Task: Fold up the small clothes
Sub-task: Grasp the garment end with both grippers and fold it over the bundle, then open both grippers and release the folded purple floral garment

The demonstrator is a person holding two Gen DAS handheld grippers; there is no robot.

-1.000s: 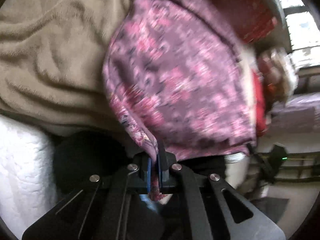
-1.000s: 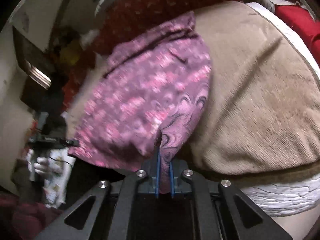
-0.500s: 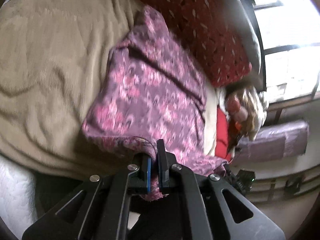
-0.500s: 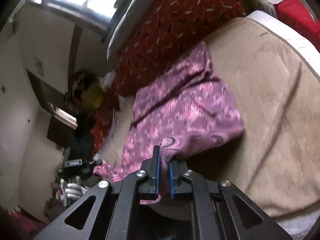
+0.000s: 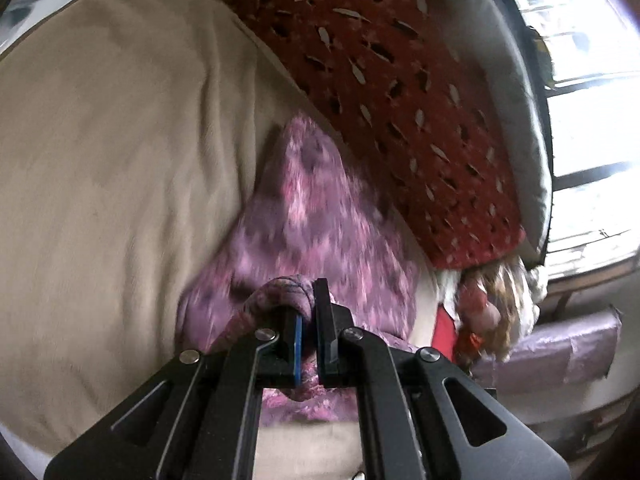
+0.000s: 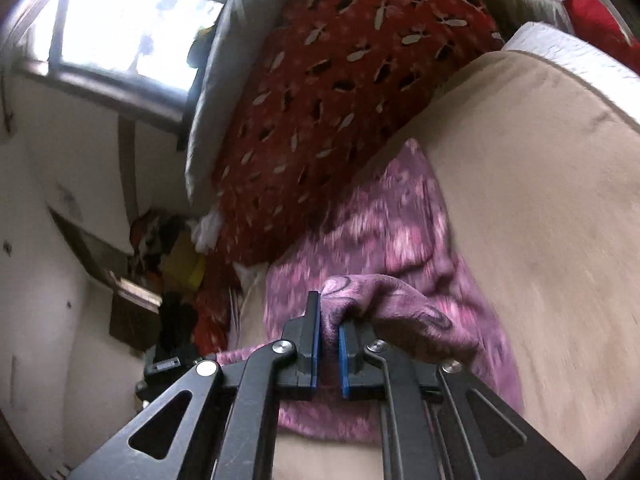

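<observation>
A small pink and purple patterned garment (image 5: 316,220) lies on the beige blanket (image 5: 120,160), its far end against the red patterned pillow (image 5: 400,92). My left gripper (image 5: 308,320) is shut on a bunched near edge of the garment. In the right wrist view the same garment (image 6: 384,232) lies on the blanket (image 6: 540,200). My right gripper (image 6: 329,332) is shut on another bunched near edge. Both held edges are lifted over the rest of the cloth.
A grey pillow (image 5: 516,80) stands behind the red pillow (image 6: 320,100), below a bright window (image 5: 592,120). Piled clothes and a doll (image 5: 492,304) sit at the bed's side. A white quilted mattress edge (image 6: 568,52) borders the blanket. A cluttered shelf (image 6: 132,300) stands by the wall.
Both grippers moved forward over the bed toward the red pillow, carrying the held edges over the garment. The garment now lies lower and shorter on the blanket.
</observation>
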